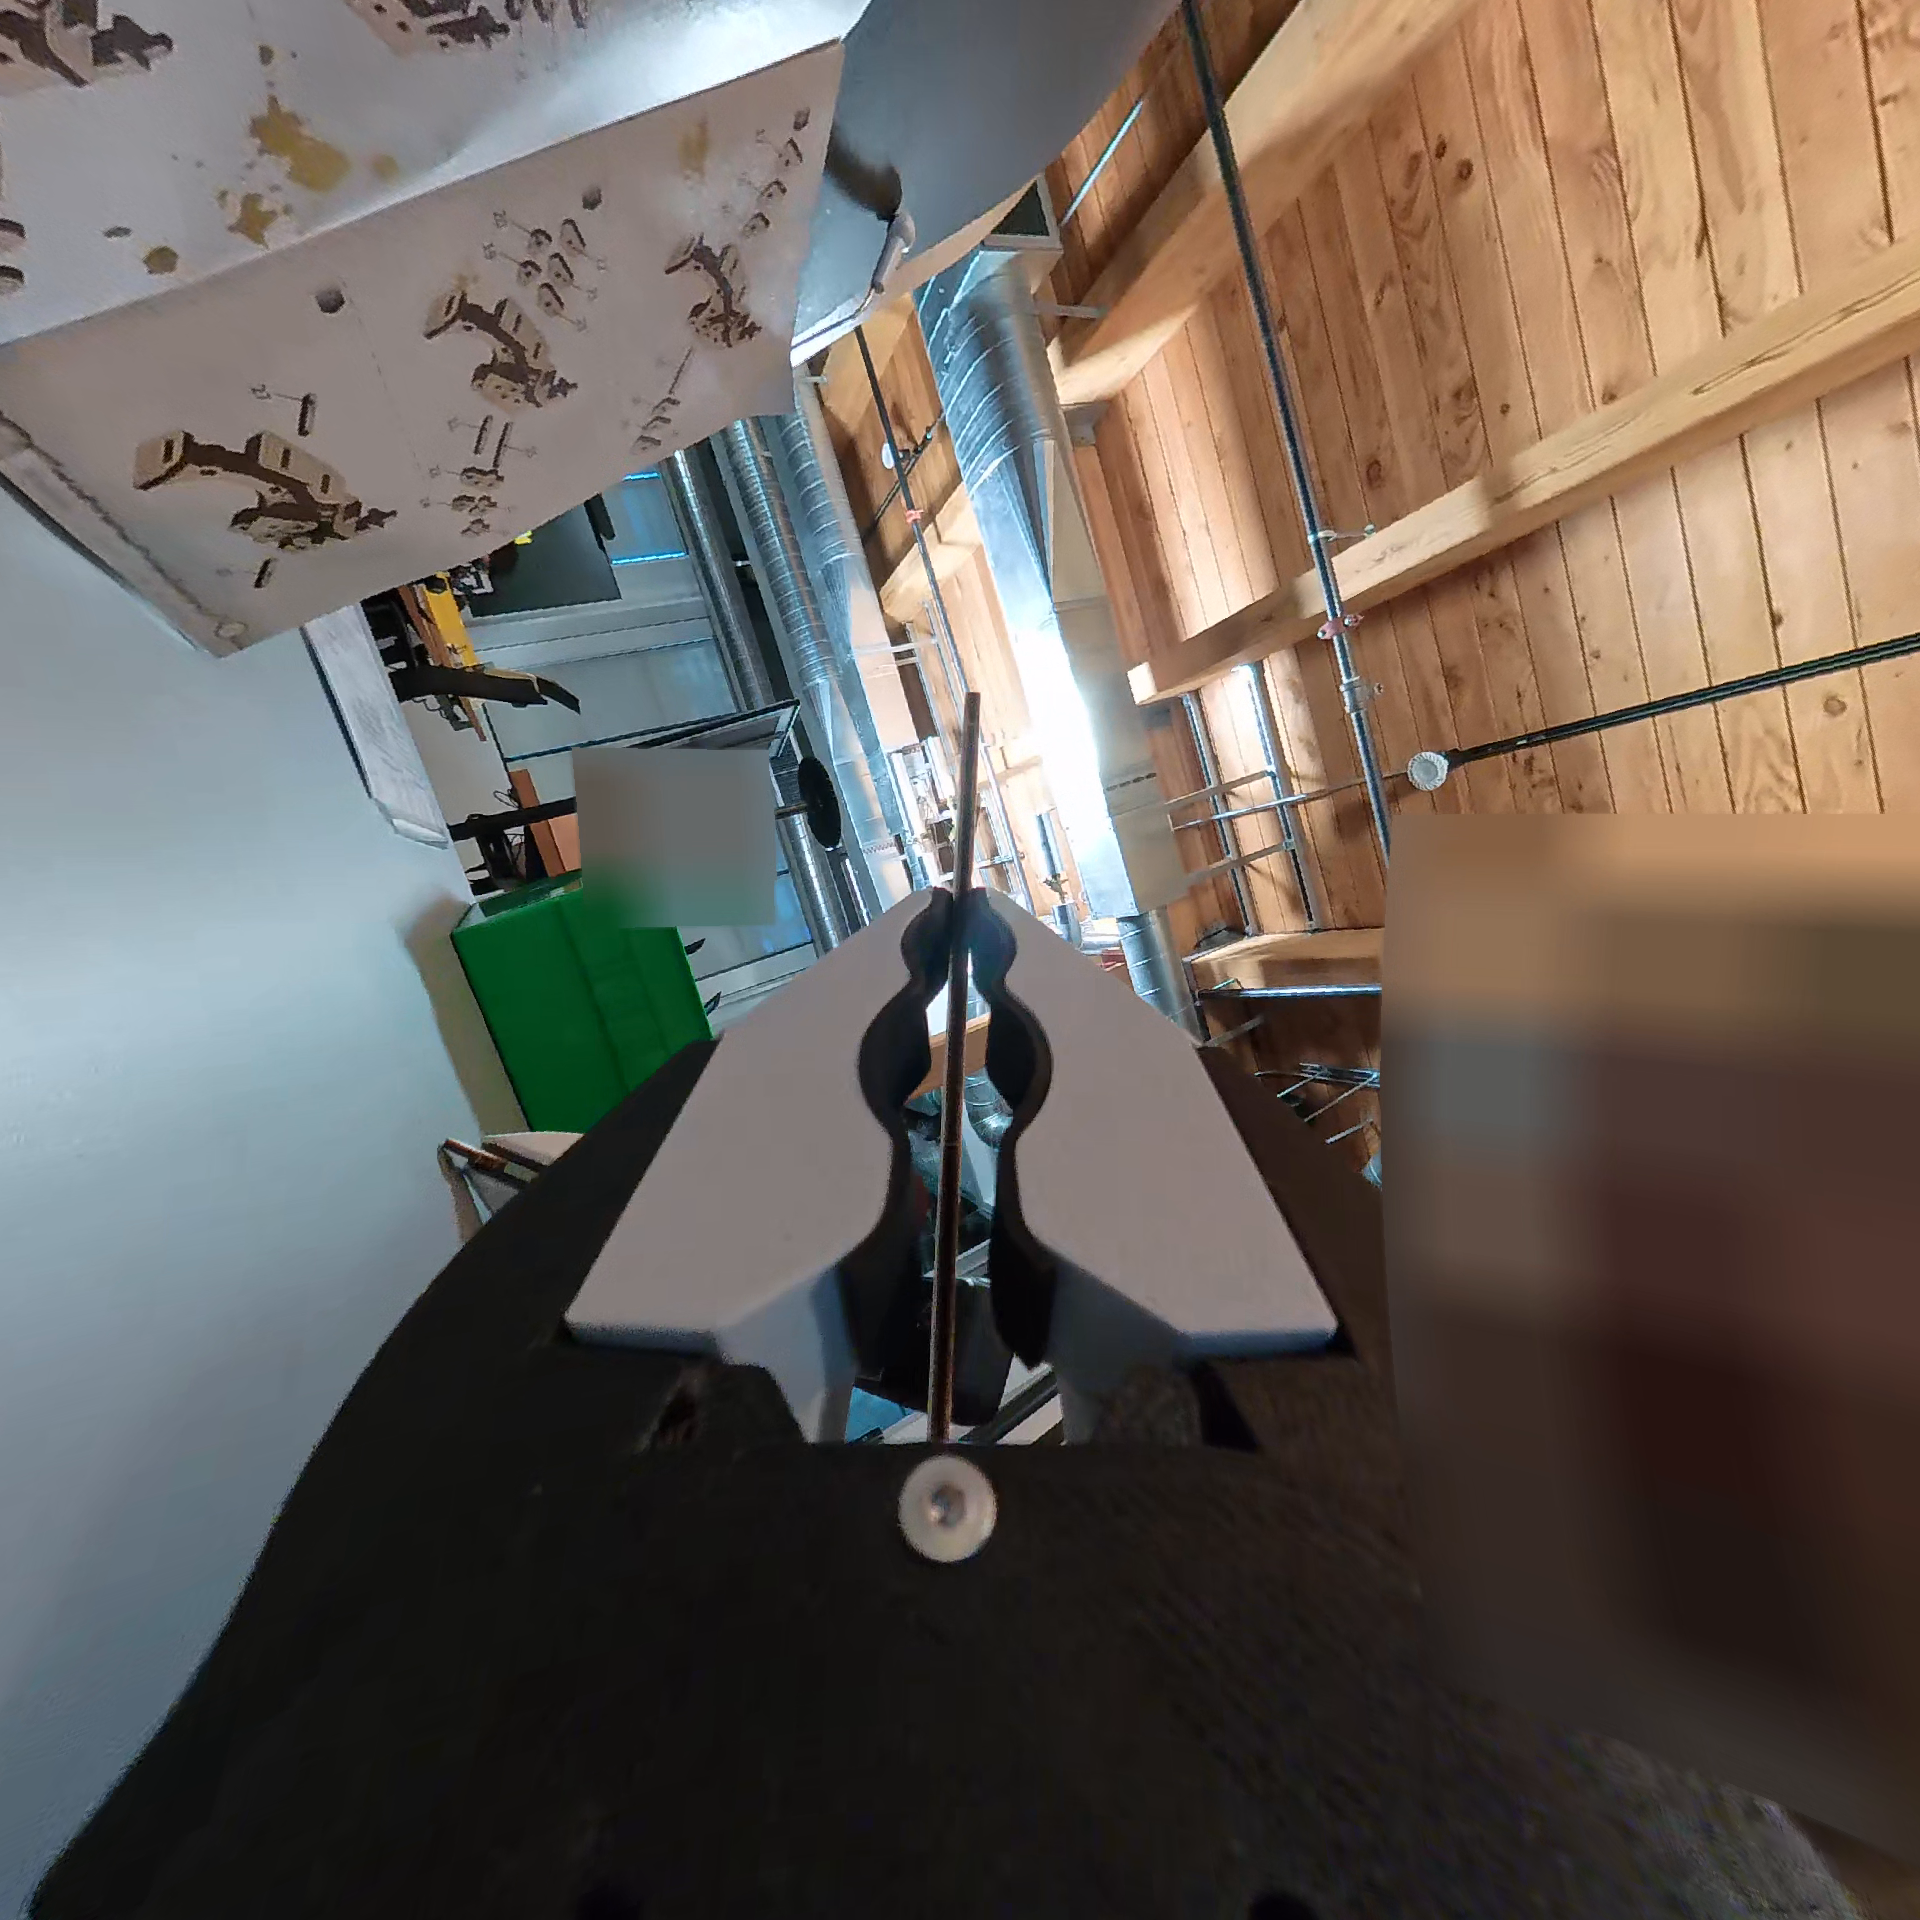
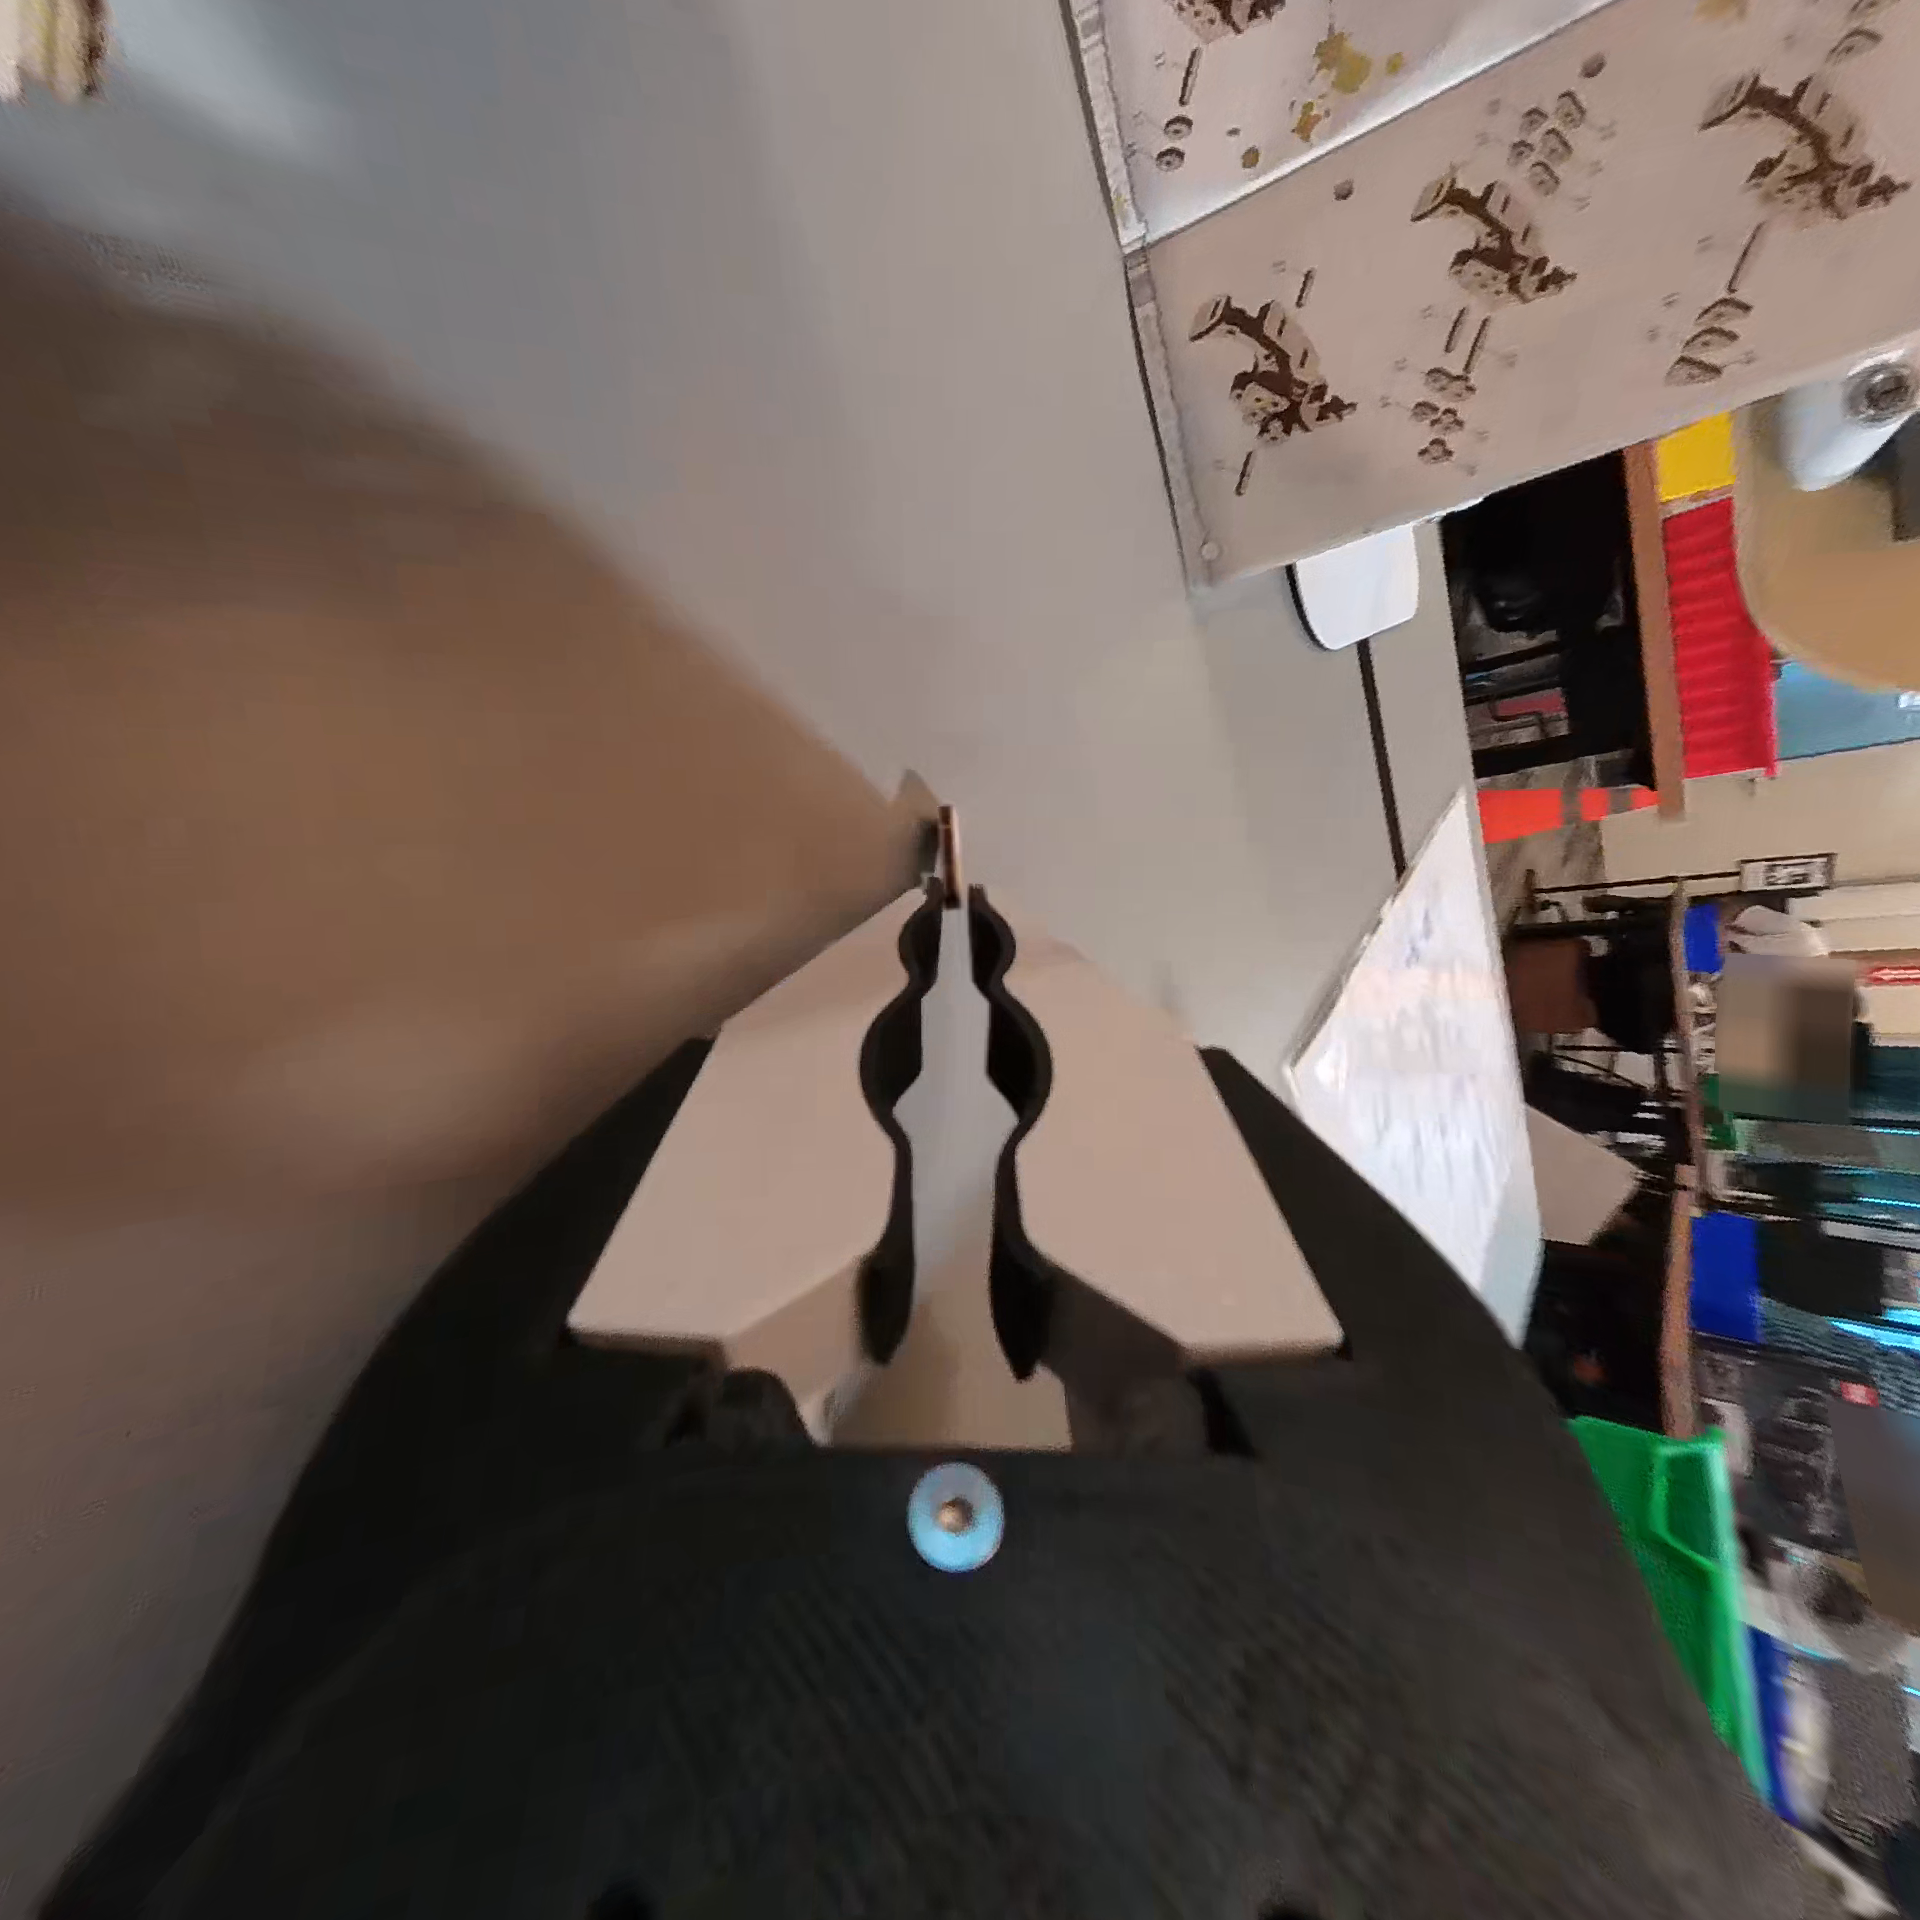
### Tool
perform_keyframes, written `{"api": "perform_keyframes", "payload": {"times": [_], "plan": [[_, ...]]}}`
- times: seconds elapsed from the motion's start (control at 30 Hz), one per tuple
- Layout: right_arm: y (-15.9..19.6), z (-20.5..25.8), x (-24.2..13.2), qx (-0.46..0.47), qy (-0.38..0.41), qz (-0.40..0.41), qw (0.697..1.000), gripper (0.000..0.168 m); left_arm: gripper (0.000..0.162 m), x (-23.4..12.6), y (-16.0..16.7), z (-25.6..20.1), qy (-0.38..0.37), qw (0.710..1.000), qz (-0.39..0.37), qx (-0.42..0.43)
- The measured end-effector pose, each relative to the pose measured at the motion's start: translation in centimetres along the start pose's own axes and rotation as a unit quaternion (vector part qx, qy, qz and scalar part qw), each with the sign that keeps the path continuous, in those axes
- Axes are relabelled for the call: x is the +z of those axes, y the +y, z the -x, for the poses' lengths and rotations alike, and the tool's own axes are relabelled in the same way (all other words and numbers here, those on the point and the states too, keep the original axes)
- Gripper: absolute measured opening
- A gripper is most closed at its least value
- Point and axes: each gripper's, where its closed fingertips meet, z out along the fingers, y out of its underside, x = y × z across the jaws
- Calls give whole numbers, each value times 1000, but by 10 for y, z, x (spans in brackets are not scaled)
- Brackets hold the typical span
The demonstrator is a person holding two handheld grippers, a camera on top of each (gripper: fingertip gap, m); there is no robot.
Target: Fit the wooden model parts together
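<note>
My left gripper point(image 1: 961, 906) is shut on a thin dark metal rod point(image 1: 966, 790). The rod runs back between the fingers and sticks out past the tips, held up in the air. My right gripper point(image 2: 958, 891) is shut on a small thin wooden piece point(image 2: 948, 840) pinched at the fingertips, also lifted off the white table point(image 2: 727, 416). The right wrist view is blurred by motion. An instruction sheet with pictures of the wooden model shows in the left wrist view point(image 1: 416, 312) and in the right wrist view point(image 2: 1507, 239). Neither gripper shows in the other's view.
Both views are tilted sideways. A wooden plank ceiling point(image 1: 1558, 416) with pipes and ducts fills the left wrist view. A green bin point(image 1: 582, 1018) stands beyond the table edge, also in the right wrist view point(image 2: 1683, 1558). A whiteboard point(image 2: 1423, 1049) and shelves stand behind. One gripper's finger ends stand about 20 centimeters off the other's.
</note>
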Motion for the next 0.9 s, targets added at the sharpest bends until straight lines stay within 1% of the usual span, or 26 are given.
{"api": "perform_keyframes", "payload": {"times": [0.03, 0.13, 0.17, 0.3, 0.37, 0.4, 0.47, 0.5, 0.57, 0.6, 0.63, 0.67, 0.7, 0.8, 0.9], "plan": [[-2, 0, -1, 18, -7, -9, 1000, 7, 0, 0, -1, -1, 2, 1000, 0, 0], [-6, -4, -5, 99, -37, -39, 994, 33, 0, -1, -1, -1, 1, 1000, -1, 1], [-7, -6, -7, 131, -50, -50, 989, 37, 0, -1, -1, -1, 0, 1000, -1, 2], [-13, -22, -15, 253, -72, -102, 959, 47, 0, 1, 0, 0, -2, 1000, -3, 8], [-22, -34, -22, 322, -78, -144, 932, 48, 0, 3, 3, 0, -6, 1000, 1, 22], [-30, -41, -29, 362, -86, -175, 911, 48, 0, 5, 6, -1, -8, 1000, 7, 30], [-51, -51, -46, 438, -124, -251, 855, 53, 0, 10, 14, -4, -10, 998, 17, 51], [-63, -57, -57, 472, -149, -294, 818, 57, 0, 14, 18, -5, -13, 997, 21, 66], [-81, -68, -77, 541, -196, -366, 732, 61, 0, 20, 28, -9, -22, 994, 32, 106], [-88, -71, -83, 565, -219, -388, 695, 63, 0, 24, 33, -9, -31, 990, 36, 130], [-93, -70, -87, 578, -243, -401, 668, 65, 0, 27, 38, -9, -39, 986, 43, 155], [-98, -66, -87, 583, -263, -402, 655, 61, 0, 31, 45, -10, -43, 982, 55, 175], [-102, -62, -87, 579, -279, -400, 653, 57, 0, 35, 53, -9, -51, 978, 71, 190], [-107, -60, -90, 562, -285, -401, 665, 46, 0, 46, 77, -10, -51, 970, 118, 207], [-109, -68, -101, 569, -292, -418, 645, 34, 0, 54, 97, -12, -51, 965, 141, 214]]}}
